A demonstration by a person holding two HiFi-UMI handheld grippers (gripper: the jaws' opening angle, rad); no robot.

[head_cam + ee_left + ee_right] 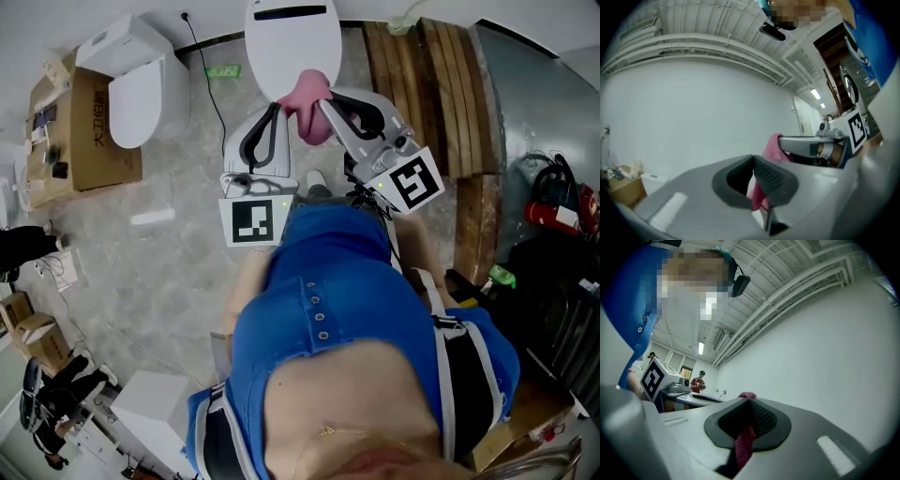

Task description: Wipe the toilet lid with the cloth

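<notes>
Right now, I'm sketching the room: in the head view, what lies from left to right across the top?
Box → white toilet → lid → planks.

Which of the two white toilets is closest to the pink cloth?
The top-centre toilet, its near edge right at the pink cloth. The other toilet stands apart at left, beside a cardboard box.

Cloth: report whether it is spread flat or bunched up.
Bunched: the cloth hangs crumpled, pinched by the left gripper and right gripper.
</notes>
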